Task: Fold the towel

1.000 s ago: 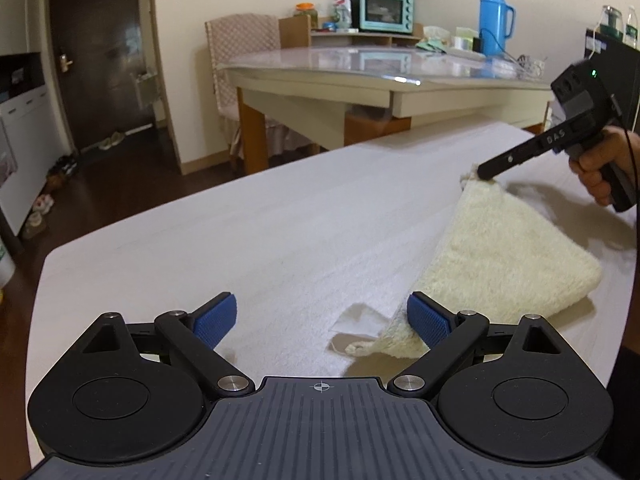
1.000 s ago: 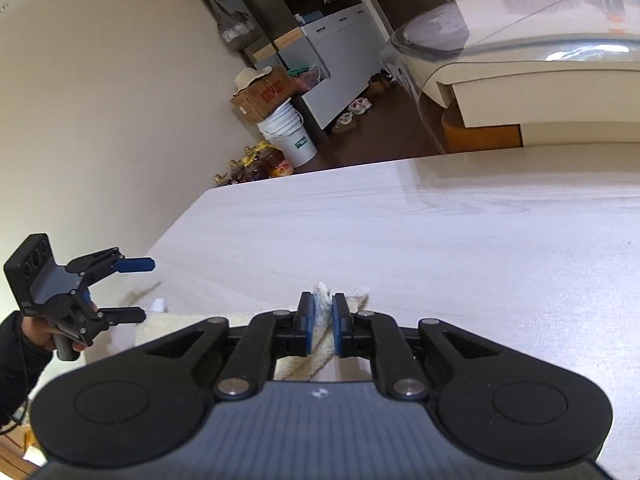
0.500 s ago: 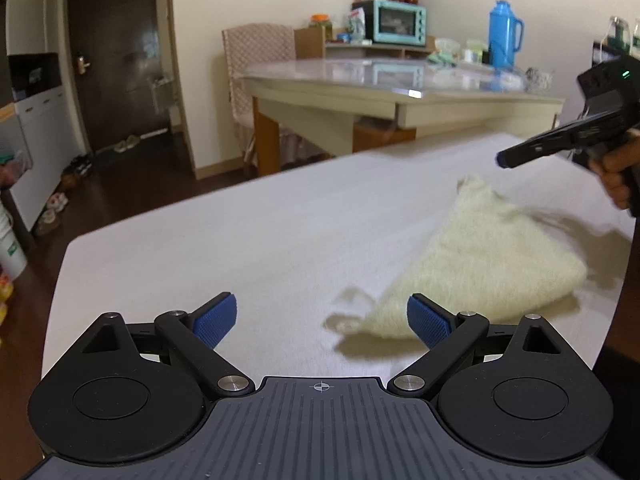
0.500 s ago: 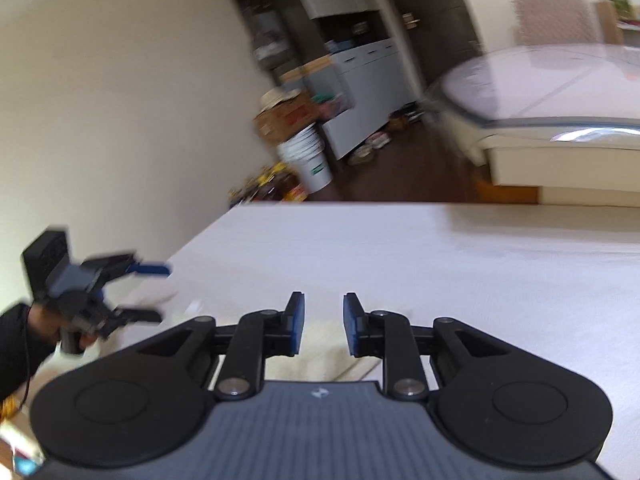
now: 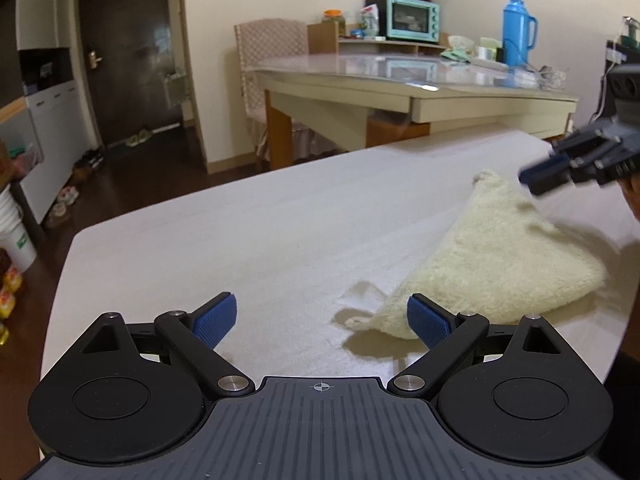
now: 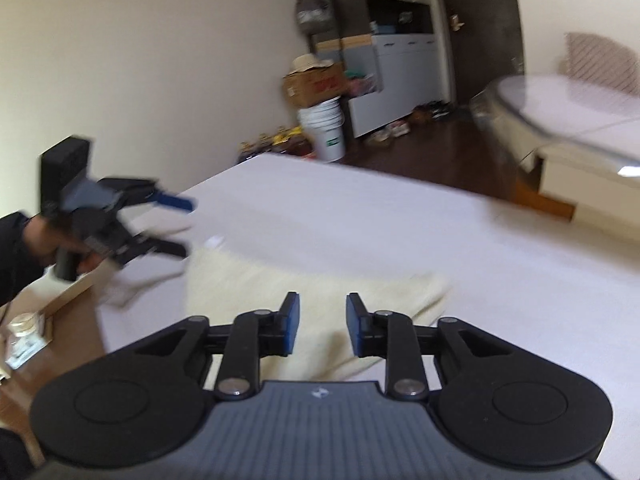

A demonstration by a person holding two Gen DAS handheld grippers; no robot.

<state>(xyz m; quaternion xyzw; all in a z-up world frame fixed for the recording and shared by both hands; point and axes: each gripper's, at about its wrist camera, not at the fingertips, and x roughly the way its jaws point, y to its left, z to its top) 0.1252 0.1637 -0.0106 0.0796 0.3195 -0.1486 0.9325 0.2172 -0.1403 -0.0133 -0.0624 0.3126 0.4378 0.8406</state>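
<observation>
I count one cream fluffy towel [image 5: 504,264], folded into a rough triangle and lying flat on the white cloth-covered table [image 5: 240,232], toward its right side in my left wrist view. I have two black grippers with blue finger pads. My left gripper [image 5: 320,316] has its fingers spread wide with nothing between them, the right pad sitting just beside the towel's near corner, where a small white tag [image 5: 362,296] sticks out. My right gripper [image 6: 320,320] has its fingers parted by a moderate gap and holds nothing; it hangs over the towel, but I cannot tell whether it touches the fabric. Behind the work surface I see one glass-topped dining table [image 5: 400,76], one teal toaster oven [image 5: 412,18], one blue thermos jug [image 5: 518,30] and one chair with a patterned cover [image 5: 268,48]. The right wrist view is blurred, so the towel's edges there are soft, and the other gripper is cut off at the frame edge in the left wrist view.
</observation>
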